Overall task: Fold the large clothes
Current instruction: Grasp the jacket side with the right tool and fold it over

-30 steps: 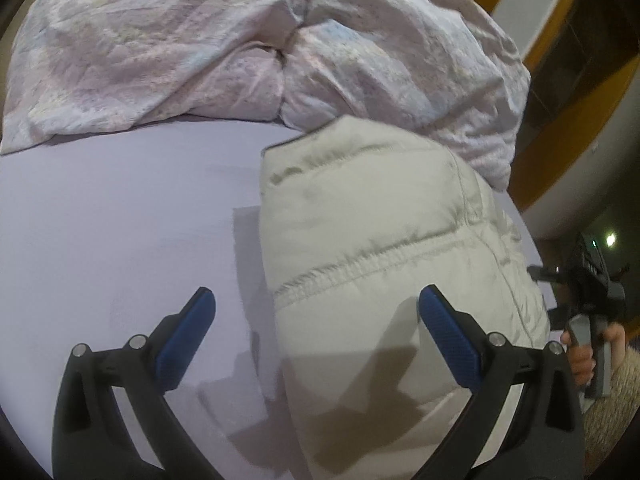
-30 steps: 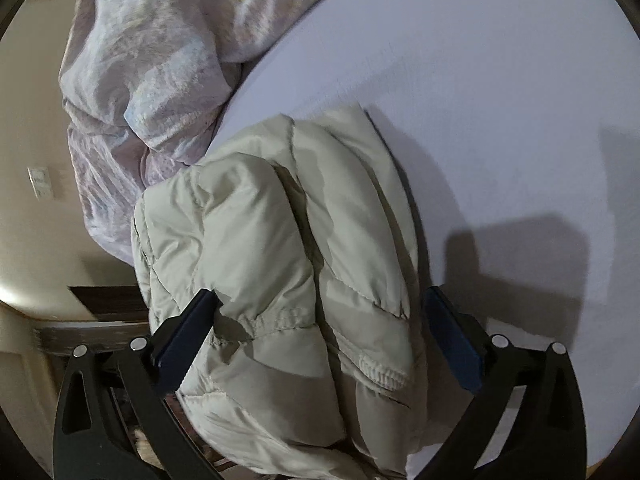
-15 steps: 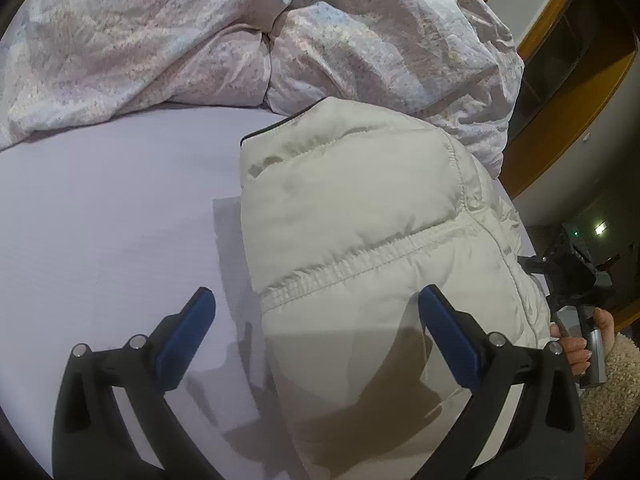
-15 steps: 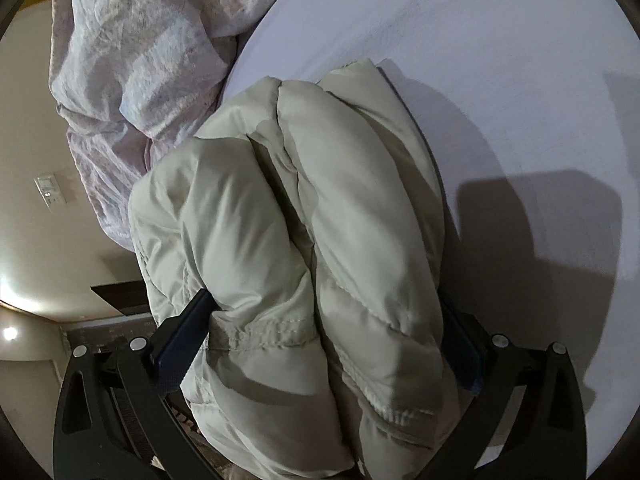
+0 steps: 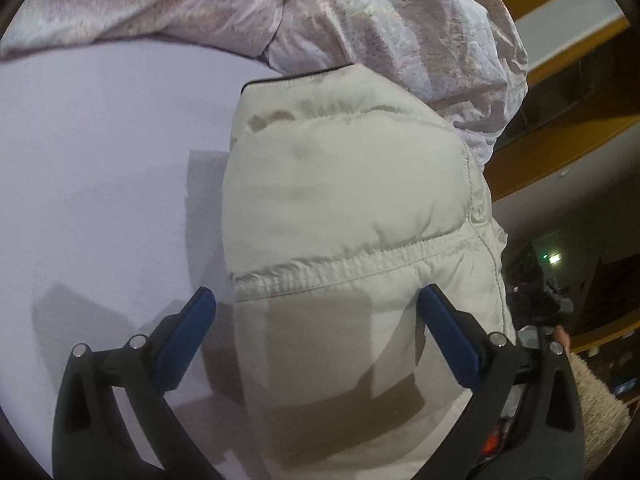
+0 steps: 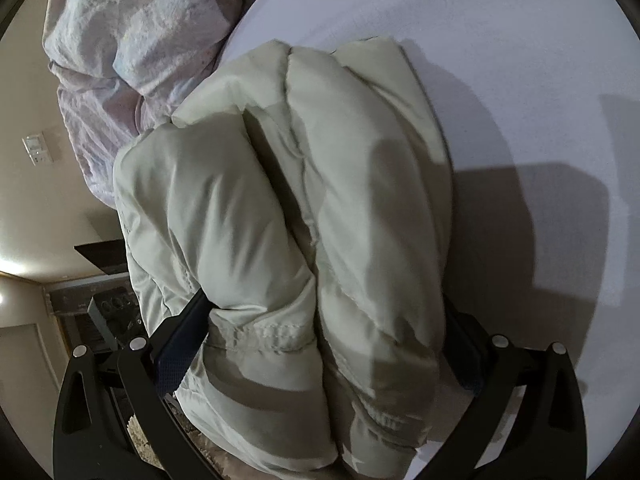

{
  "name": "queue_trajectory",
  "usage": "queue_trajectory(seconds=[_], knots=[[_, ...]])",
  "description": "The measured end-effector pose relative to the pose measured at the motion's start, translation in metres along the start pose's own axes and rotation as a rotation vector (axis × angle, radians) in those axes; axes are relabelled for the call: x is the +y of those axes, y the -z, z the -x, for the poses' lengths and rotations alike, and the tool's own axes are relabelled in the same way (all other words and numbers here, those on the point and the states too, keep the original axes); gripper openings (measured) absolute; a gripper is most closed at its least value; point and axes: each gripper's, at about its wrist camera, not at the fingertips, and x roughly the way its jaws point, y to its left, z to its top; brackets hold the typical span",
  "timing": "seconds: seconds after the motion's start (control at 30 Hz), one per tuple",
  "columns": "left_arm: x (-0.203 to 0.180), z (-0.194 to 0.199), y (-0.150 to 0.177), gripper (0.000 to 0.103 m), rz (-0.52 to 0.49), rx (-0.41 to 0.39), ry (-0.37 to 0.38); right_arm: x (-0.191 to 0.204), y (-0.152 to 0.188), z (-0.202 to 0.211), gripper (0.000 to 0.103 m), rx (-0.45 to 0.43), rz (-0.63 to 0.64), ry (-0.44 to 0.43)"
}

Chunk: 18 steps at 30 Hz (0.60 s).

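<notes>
A cream puffer jacket (image 5: 344,208) lies folded into a thick bundle on the lilac bed sheet (image 5: 100,160), near the bed's edge. My left gripper (image 5: 316,304) is open, its blue pads spread over the bundle's near end, the left pad above the sheet, the right pad over the jacket. In the right wrist view the same jacket (image 6: 304,208) fills the middle. My right gripper (image 6: 324,316) is open wide with the bundle's end between its jaws; both fingers touch or nearly touch the padded fabric, and the right pad is mostly hidden behind it.
A crumpled pink-white duvet (image 5: 280,12) is heaped at the far side of the bed, touching the jacket's far end; it also shows in the right wrist view (image 6: 132,48). The bed edge drops off beside the jacket to a dark room with wooden trim (image 5: 560,136).
Both grippers have moved closer to the jacket. The bundle now sits deeper between the right gripper's jaws. Both grippers stay open.
</notes>
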Motion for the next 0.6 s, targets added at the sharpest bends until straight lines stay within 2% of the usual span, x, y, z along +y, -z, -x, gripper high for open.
queue_trajectory(seconds=[0.13, 0.33, 0.37, 0.43, 0.53, 0.6], knots=[[0.011, -0.006, -0.006, 0.101, 0.078, 0.027, 0.063, 0.005, 0.0, -0.007, 0.102, 0.022, -0.003, -0.035], [0.022, -0.011, -0.015, 0.101, 0.123, 0.018, 0.097, 0.001, 0.005, -0.007, 0.102, -0.024, 0.002, -0.096], [0.015, -0.007, 0.003, 0.101, 0.129, 0.014, 0.103, 0.0, 0.007, -0.008, 0.102, -0.032, 0.006, -0.107], [0.017, -0.007, 0.005, 0.101, 0.136, 0.011, 0.113, -0.002, 0.011, -0.007, 0.102, -0.047, 0.014, -0.128], [0.018, -0.007, 0.004, 0.096, 0.135, 0.015, 0.128, -0.005, 0.015, -0.004, 0.095, -0.068, 0.019, -0.164], [0.021, -0.005, -0.006, 0.091, 0.135, 0.015, 0.135, -0.007, 0.02, 0.0, 0.084, -0.083, 0.023, -0.192]])
